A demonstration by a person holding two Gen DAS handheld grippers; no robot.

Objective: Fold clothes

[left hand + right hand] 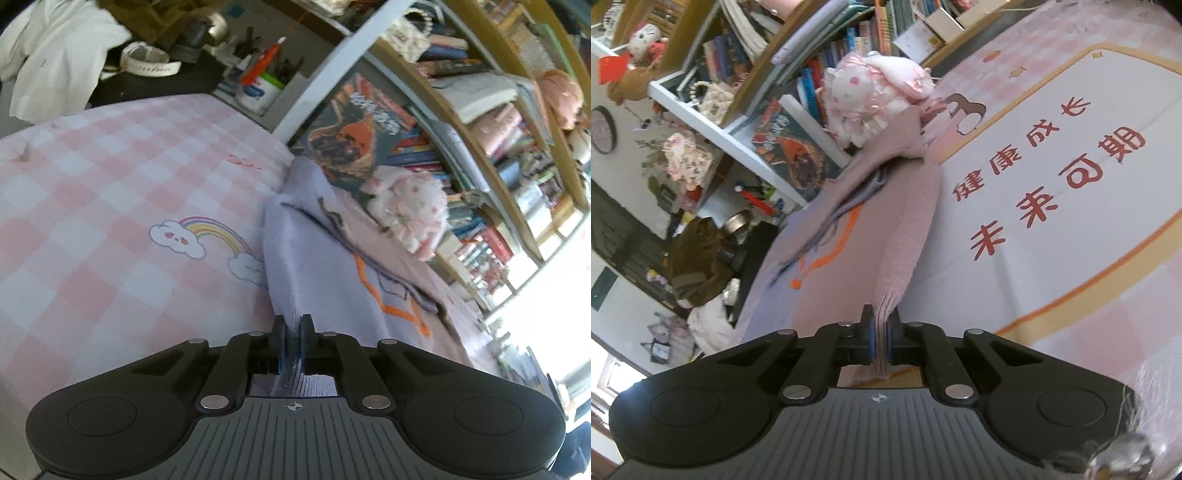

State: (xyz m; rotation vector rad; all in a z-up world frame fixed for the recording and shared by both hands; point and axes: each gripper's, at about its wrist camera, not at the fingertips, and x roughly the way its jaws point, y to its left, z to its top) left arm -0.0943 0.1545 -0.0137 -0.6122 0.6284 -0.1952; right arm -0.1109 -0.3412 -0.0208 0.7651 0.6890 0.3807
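Pink checked bedsheet (110, 177) lay beneath the knit sweater (332, 266), whose hem edges were clamped between both the left gripper (291, 332) and right gripper (881, 328) fingers.

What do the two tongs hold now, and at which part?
Both hold the knit sweater. The left tongs pinch its lavender edge; the right tongs pinch its pink edge. Which part of the garment each edge is cannot be told.

Bright daylight (fisheye-warped, blurred edges)
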